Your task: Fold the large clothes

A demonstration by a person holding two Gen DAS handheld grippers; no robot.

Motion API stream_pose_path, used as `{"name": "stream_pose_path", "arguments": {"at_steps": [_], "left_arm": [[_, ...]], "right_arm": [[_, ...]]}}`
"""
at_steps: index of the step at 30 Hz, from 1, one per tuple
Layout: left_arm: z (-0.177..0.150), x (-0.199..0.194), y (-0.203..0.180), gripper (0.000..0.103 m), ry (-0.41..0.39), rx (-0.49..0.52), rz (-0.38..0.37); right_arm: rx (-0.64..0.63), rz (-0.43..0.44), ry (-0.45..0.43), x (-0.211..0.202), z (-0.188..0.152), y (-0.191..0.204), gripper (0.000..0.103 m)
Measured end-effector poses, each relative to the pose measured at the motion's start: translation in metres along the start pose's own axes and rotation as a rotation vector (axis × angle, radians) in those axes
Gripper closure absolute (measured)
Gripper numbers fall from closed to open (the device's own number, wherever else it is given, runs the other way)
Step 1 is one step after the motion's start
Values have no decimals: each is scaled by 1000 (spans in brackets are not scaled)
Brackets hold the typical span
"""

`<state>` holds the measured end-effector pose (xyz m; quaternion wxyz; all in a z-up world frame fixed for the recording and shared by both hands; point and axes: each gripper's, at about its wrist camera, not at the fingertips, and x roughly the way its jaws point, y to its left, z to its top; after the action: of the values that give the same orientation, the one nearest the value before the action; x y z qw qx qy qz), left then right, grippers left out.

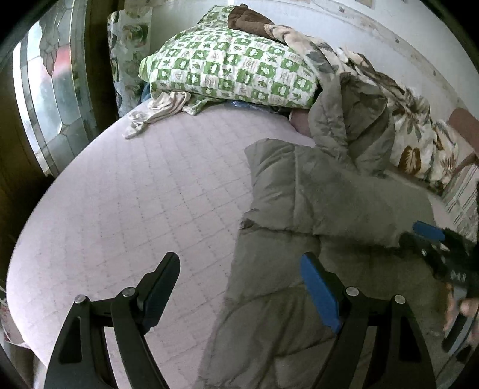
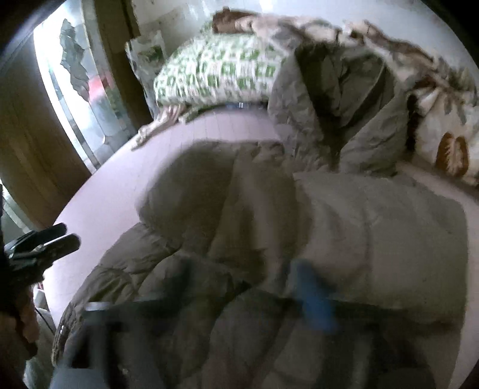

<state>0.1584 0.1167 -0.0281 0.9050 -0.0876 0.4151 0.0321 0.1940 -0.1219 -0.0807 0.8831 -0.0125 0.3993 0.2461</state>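
Showing glass door (image 1: 51, 98) sharply — left view.

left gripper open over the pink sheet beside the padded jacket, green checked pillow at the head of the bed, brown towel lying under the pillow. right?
Not quite: the brown towel lies on top of the green checked pillow, as the left wrist view shows. The rest holds: left gripper open, beside the padded jacket.

Coat (image 1: 314, 209) on bed (image 1: 134, 194), before pillow (image 1: 233, 68)

Grey puffer coat (image 1: 314, 227) on pink bed (image 1: 134, 194)
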Motion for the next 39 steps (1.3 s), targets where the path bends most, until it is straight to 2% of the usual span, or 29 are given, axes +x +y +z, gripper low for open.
{"name": "stream_pose_path", "arguments": {"at_steps": [5,8,12,15,18,19,20,21,22,23,24,25,27,30,33,39], "left_arm": [[5,6,-9,20,28,-18,-37],[14,14,-22,20,34,-15,-57],[31,33,-50,20,63,13,-88],[44,57,-78,20,94,59,-106],[53,90,-105,21,135,114,-79],[52,100,-111,25,147,129,-81],[51,106,-115,48,156,139,-87],[50,113,-121,58,170,152,-80],[48,114,-125,59,161,160,-61],[47,113,-128,65,138,170,-46],[48,109,-129,78,114,179,-38],[51,102,-127,82,81,181,-32],[58,93,-119,85,39,161,-36],[69,87,-105,86,-11,155,2],[64,108,-97,85,60,168,12],[37,119,-119,80,8,327,142]], "right_arm": [[15,25,-36,-30,-7,-10,19],[64,-40,-40,-36,-8,-37,19],[243,-141,-49,-48,-14,-96,19],[385,-174,-60,-59,-23,-140,19],[460,-218,-61,-62,-31,-169,19],[478,-231,-56,-61,-33,-177,19],[495,-243,-48,-59,-36,-184,19],[508,-249,-40,-57,-38,-190,19],[526,-262,-42,-55,-39,-194,19],[537,-265,-32,-51,-41,-199,19],[541,-267,-25,-48,-42,-201,19],[541,-270,-16,-44,-42,-203,19],[543,-270,-5,-38,-41,-204,19],[537,-256,-23,-35,-39,-201,19],[518,-259,-4,-22,-38,-197,19],[435,-312,87,9,-44,-187,16]]}}
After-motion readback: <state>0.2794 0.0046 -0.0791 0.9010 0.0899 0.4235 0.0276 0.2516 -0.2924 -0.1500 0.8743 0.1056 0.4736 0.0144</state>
